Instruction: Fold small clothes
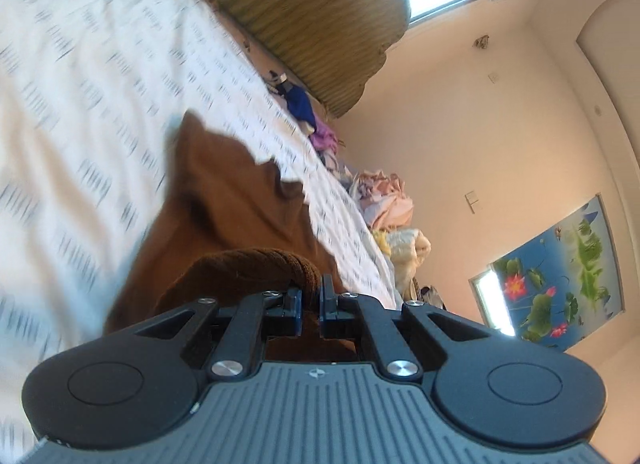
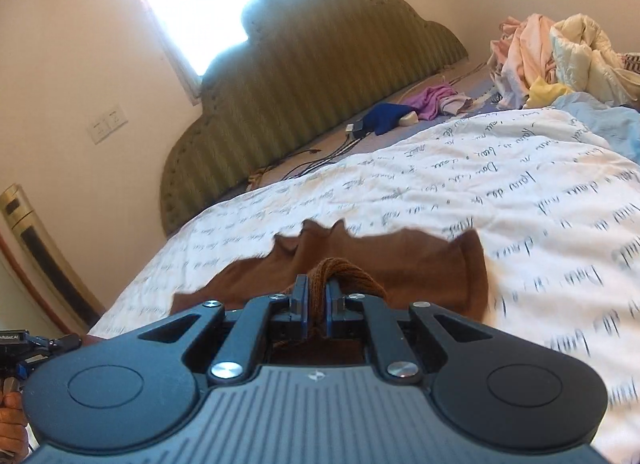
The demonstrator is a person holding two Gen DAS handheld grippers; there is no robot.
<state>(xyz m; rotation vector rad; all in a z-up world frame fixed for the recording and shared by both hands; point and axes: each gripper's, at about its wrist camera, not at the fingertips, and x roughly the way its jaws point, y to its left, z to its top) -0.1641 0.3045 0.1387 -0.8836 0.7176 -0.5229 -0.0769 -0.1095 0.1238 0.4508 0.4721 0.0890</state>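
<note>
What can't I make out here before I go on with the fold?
- Brown garment: its near part is hidden behind the right gripper body in the right wrist view; type unclear.
- Left gripper: its body covers the cloth beneath it in the left wrist view.
- White sheet: print motion-blurred, left wrist view.
- Clothes pile: cut off by the edge, right wrist view.

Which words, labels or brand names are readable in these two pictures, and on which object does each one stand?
"nRobot.AI": partly cut off, on the left gripper at the left edge of the right wrist view.
Cursive script on the white bedsheet: too slanted and blurred to read.
Small emblem on the right gripper body: a symbol, no letters.
Brown garment: no text.
</note>
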